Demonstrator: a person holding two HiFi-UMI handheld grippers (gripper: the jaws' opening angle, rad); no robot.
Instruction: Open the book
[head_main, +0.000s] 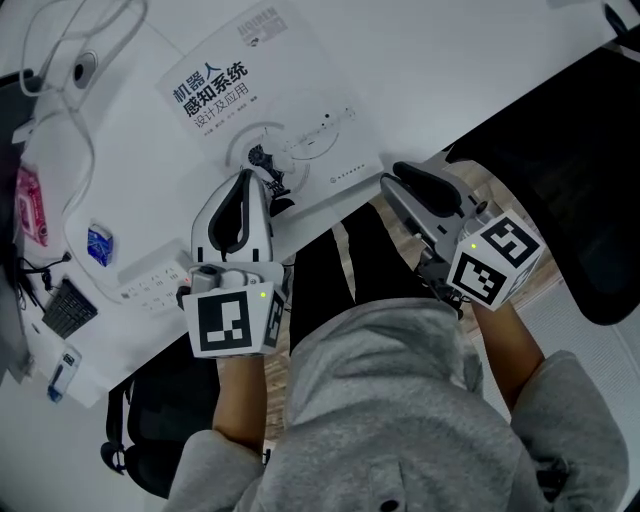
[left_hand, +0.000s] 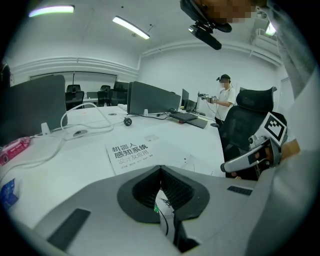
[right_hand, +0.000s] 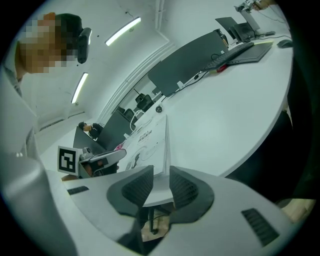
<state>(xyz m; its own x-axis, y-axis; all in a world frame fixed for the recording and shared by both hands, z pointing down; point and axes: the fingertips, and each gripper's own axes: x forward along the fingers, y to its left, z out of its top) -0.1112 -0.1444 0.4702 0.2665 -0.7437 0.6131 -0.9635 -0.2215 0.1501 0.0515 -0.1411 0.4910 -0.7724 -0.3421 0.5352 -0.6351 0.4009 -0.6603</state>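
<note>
Grey hoodie (head_main: 400, 400) fills the lower frame. The pale grey left hand-held gripper (head_main: 255, 180) and right hand-held gripper (head_main: 395, 175) each carry a black-and-white marker cube (head_main: 228, 322).

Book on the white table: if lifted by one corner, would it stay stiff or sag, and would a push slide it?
The book looks wide, fairly thin and paper-covered, so lifted by a corner it would probably sag. It lies flat on the smooth table, so a push would likely slide it rather than tip it.
</note>
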